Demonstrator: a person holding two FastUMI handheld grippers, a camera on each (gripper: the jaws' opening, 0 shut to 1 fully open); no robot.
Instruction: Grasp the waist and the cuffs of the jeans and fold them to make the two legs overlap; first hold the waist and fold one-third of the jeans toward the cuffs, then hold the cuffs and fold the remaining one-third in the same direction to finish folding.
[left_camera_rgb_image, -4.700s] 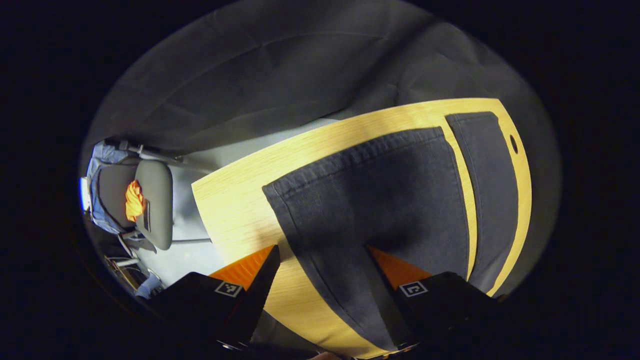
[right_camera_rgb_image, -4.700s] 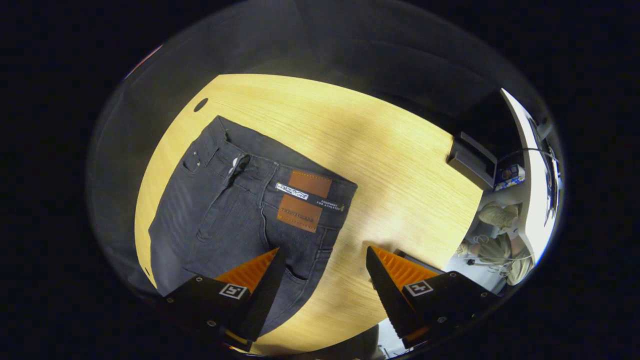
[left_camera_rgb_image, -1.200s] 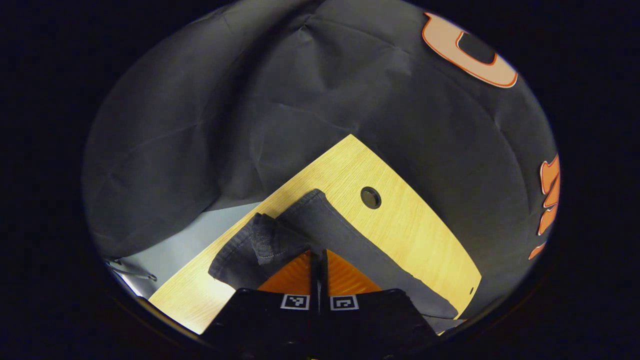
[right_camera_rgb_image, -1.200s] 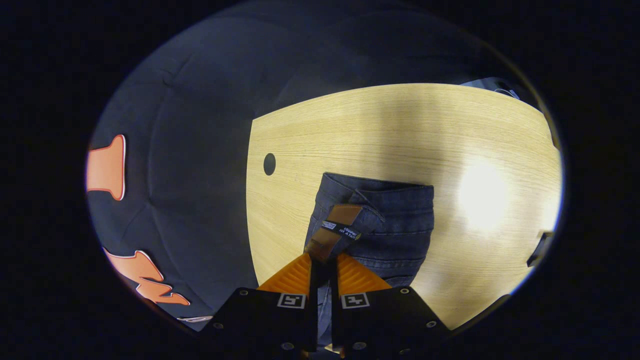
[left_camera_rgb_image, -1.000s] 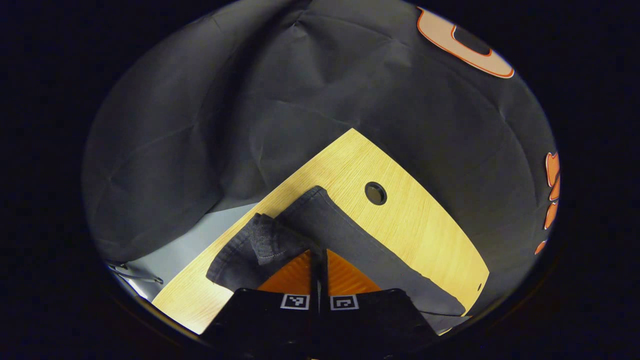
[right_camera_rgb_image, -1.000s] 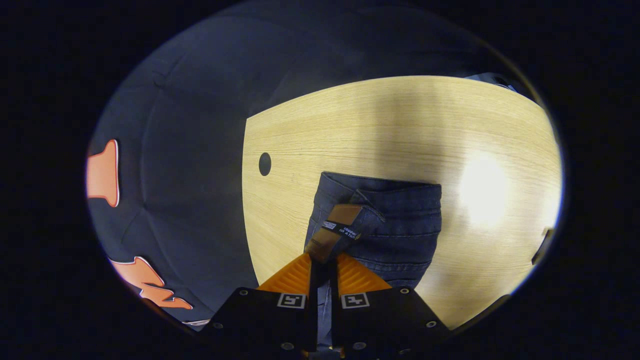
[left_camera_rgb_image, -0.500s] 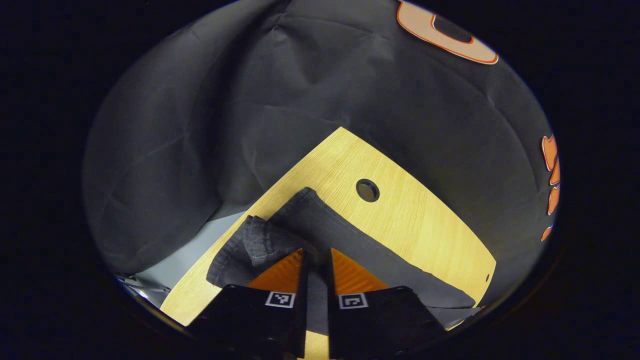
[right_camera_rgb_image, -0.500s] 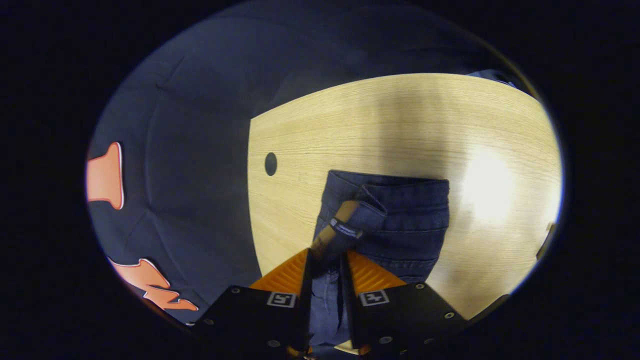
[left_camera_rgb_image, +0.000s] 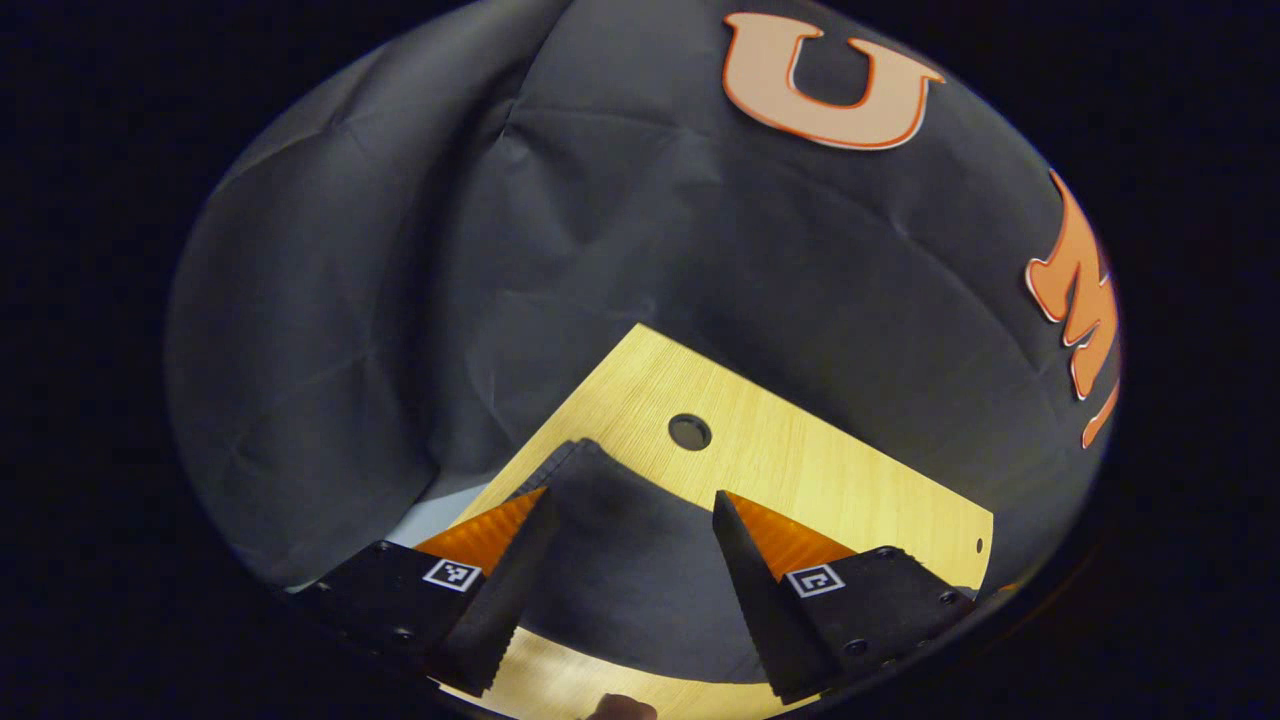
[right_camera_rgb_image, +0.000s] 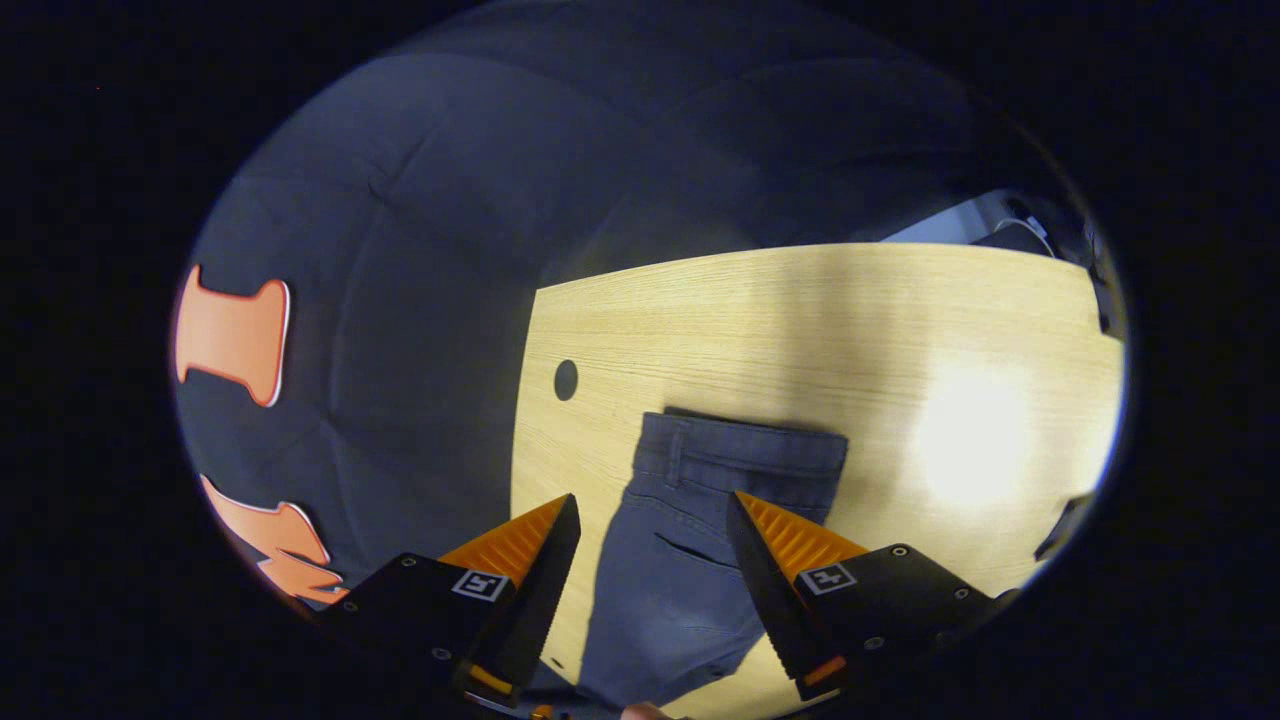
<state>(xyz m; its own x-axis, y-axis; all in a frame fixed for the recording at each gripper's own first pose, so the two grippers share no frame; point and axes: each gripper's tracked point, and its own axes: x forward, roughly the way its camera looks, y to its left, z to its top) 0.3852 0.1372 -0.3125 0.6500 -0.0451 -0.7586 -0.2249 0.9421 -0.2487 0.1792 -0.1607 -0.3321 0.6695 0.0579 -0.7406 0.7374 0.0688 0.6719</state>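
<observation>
Dark jeans lie flat on the wooden table, folded lengthwise so one leg covers the other. In the right gripper view the waist (right_camera_rgb_image: 740, 450) shows its band and a back pocket, just ahead of my right gripper (right_camera_rgb_image: 650, 515), which is open with nothing between its fingers. In the left gripper view the cuff end (left_camera_rgb_image: 610, 500) lies between and ahead of the fingers of my left gripper (left_camera_rgb_image: 630, 505), also open and apart from the cloth. The middle of the jeans is hidden from both views.
The wooden table (right_camera_rgb_image: 800, 320) has a round cable hole (left_camera_rgb_image: 689, 432) close to the cuffs, and the same hole (right_camera_rgb_image: 566, 380) left of the waist. The table's corner and edges lie just beyond the jeans. Black cloth walls stand behind.
Both grippers were shut on the jeans, the left on the cuffs and the right on the waist; they have opened, let the cloth drop flat, and pulled back upward.
</observation>
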